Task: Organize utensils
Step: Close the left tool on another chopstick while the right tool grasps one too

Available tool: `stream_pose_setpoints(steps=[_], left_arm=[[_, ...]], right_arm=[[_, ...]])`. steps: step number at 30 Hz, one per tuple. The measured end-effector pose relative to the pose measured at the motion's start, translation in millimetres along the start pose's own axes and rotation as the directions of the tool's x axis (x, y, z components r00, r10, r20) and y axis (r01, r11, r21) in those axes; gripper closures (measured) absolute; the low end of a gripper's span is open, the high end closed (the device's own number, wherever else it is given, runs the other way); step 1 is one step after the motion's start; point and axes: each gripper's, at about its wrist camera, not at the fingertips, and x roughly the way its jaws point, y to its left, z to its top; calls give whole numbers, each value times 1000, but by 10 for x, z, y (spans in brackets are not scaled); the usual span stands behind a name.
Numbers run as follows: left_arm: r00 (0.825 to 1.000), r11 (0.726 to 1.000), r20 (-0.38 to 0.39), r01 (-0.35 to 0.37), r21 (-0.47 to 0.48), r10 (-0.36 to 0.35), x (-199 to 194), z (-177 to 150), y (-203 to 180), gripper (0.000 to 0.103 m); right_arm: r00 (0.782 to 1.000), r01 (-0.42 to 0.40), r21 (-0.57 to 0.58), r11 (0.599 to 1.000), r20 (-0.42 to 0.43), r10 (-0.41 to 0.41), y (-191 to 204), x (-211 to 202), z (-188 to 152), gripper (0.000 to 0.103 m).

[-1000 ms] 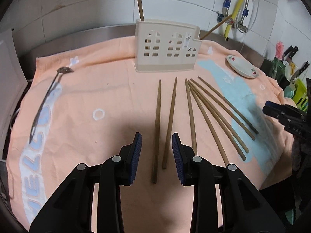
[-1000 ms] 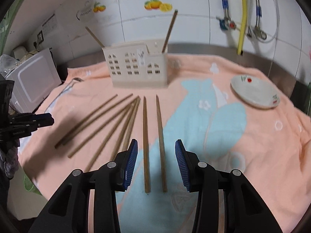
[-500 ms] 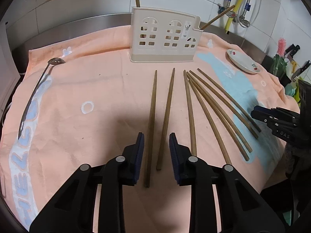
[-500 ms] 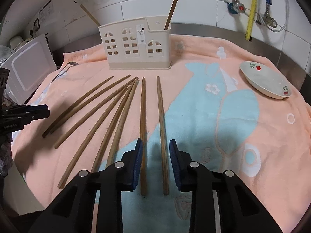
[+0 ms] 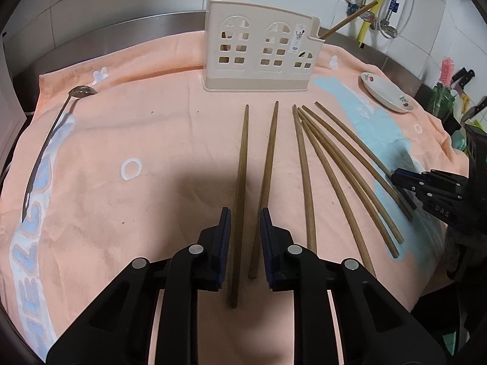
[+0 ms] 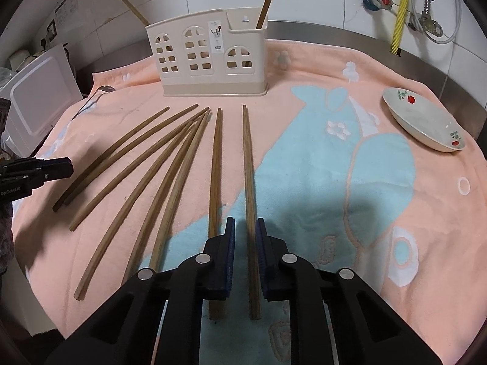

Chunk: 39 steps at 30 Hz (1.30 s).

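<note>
Both grippers have come lower and narrowed: left gripper (image 5: 245, 240) is closing around two chopsticks (image 5: 255, 188), right gripper (image 6: 245, 254) around one chopstick (image 6: 250, 206); keep the pads centred before lifting.

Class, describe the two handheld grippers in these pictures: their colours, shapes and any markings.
Both the left gripper and the right gripper are black and angular, with round silver pivot bolts. Their fingers carry ribbed blue pads. White lettering marks each body; it is too small to read with certainty.

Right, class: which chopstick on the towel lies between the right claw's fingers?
The rightmost chopstick, nearest the dish; the right claw is closing around it, its neighbour lies outside.
</note>
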Motion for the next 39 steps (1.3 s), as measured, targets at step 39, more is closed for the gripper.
stream_pose_setpoints(steps=[39], left_arm=[[998,1000,-67,0,-30,-2,284,18,68,97]], right_arm=[[999,33,-4,999,5,-33,-38,3,-35,96]])
